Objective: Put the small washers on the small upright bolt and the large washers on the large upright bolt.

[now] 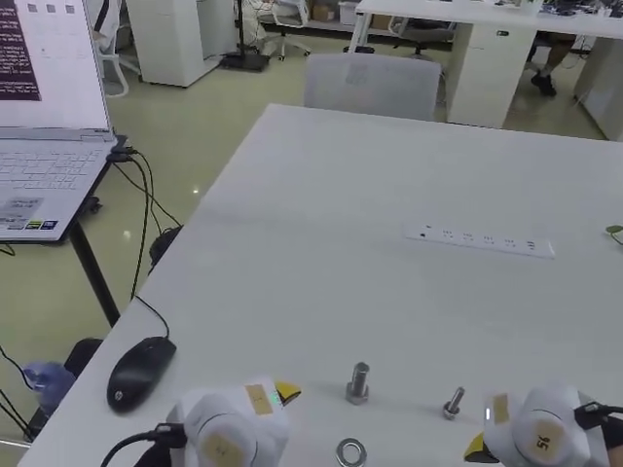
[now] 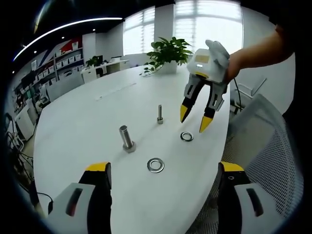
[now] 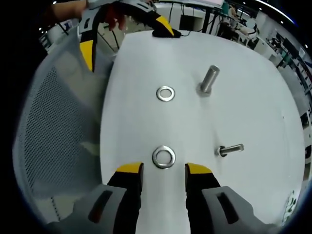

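Observation:
On the white table [image 1: 321,253] stand a large upright bolt [image 1: 358,382] and a small upright bolt [image 1: 454,402]. One washer [image 1: 350,452] lies near the front edge. My left gripper [image 2: 163,170] is open wide, with that washer [image 2: 155,165] lying beyond its tips and the large bolt [image 2: 127,139] further on. My right gripper [image 3: 164,170] is open just short of a second washer [image 3: 164,157]. Seen from the left gripper view, the right gripper [image 2: 194,121] hovers just above this washer [image 2: 186,136], beside the small bolt [image 2: 160,114]. I cannot compare the washers' sizes.
A black mouse [image 1: 141,370] lies at the table's left edge and a white power strip [image 1: 479,240] lies further back. A laptop [image 1: 49,146] stands on a side stand to the left. A mesh chair [image 3: 53,131] is close to the near table edge.

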A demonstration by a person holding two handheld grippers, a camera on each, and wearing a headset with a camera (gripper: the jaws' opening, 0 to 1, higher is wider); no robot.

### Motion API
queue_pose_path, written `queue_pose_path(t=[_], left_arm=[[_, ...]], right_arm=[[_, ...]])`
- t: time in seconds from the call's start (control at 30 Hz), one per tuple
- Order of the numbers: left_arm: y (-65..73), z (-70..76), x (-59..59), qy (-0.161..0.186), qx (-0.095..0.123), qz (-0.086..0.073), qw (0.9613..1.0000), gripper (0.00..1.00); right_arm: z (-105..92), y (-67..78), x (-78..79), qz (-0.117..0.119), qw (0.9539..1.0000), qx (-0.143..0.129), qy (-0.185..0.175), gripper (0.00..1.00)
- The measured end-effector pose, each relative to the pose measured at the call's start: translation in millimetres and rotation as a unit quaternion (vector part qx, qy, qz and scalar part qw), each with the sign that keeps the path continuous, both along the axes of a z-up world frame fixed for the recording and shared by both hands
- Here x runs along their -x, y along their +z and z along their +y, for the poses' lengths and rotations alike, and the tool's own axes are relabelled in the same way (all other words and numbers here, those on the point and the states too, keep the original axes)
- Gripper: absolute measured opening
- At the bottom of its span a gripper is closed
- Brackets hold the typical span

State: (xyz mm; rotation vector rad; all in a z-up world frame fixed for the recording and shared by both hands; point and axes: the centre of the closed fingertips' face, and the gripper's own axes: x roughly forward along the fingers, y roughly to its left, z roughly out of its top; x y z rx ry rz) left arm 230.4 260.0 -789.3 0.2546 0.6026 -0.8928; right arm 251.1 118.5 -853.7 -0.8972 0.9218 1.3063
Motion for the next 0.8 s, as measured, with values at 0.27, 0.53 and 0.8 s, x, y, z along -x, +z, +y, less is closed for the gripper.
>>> queue_pose_path(t=[0.27, 0.53, 0.8], left_arm=[[-2.7, 0.6, 1.6, -0.004, 0.002, 0.004, 1.0, 0.89], [-4.2, 0.2, 2.6, -0.01, 0.0, 0.006, 0.9999, 0.88], [-5.3, 3.1, 1.6, -0.015, 0.001, 0.005, 0.9999, 0.87]], right_arm=[[2.8, -10.1, -3.2, 0.002, 0.9999, 0.01, 0.008, 0.36], [2.0, -19.3, -2.5, 0.006, 0.9997, 0.021, 0.013, 0.36], [3.8, -23.8, -2.6, 0.006, 0.9996, 0.024, 0.01, 0.35]])
